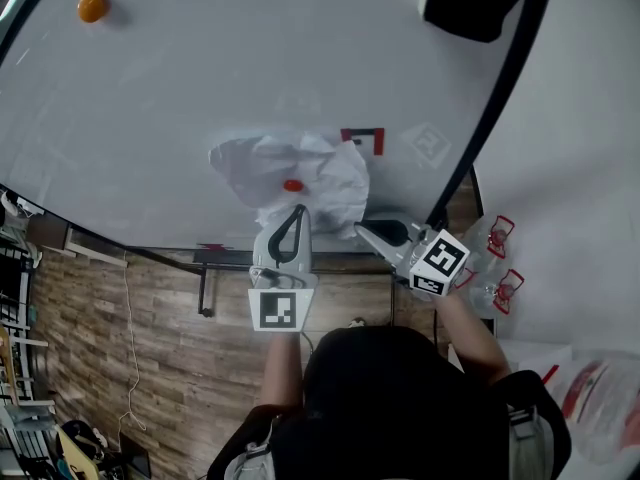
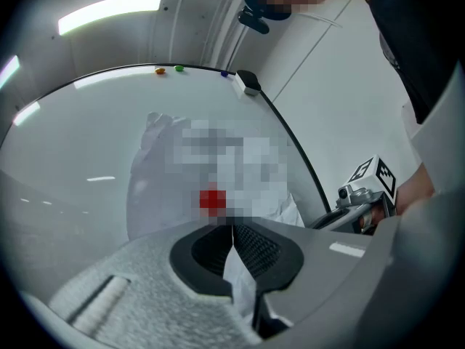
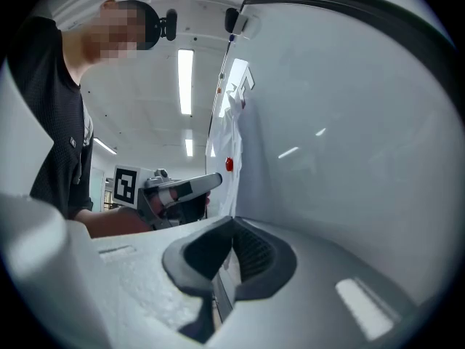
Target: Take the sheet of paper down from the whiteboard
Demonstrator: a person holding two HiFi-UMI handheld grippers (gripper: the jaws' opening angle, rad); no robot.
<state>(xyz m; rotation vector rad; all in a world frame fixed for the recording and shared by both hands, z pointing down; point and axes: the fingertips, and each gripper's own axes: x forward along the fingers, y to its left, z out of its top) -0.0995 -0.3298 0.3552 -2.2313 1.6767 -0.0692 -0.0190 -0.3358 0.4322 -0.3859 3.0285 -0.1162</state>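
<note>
We had the fingers of the left gripper point(image 1: 296, 211) and the right gripper point(image 1: 362, 231) clamped on the lower edge of the crumpled sheet of paper point(image 1: 325, 168), pinned to the whiteboard point(image 1: 180, 88) by a red magnet point(image 1: 292, 185), so pulling it free from under that magnet looked to be next.

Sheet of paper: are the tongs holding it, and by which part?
Yes. The left tongs clamp the sheet of paper by its bottom edge; the right tongs, shut, seem to pinch its lower right corner.
</note>
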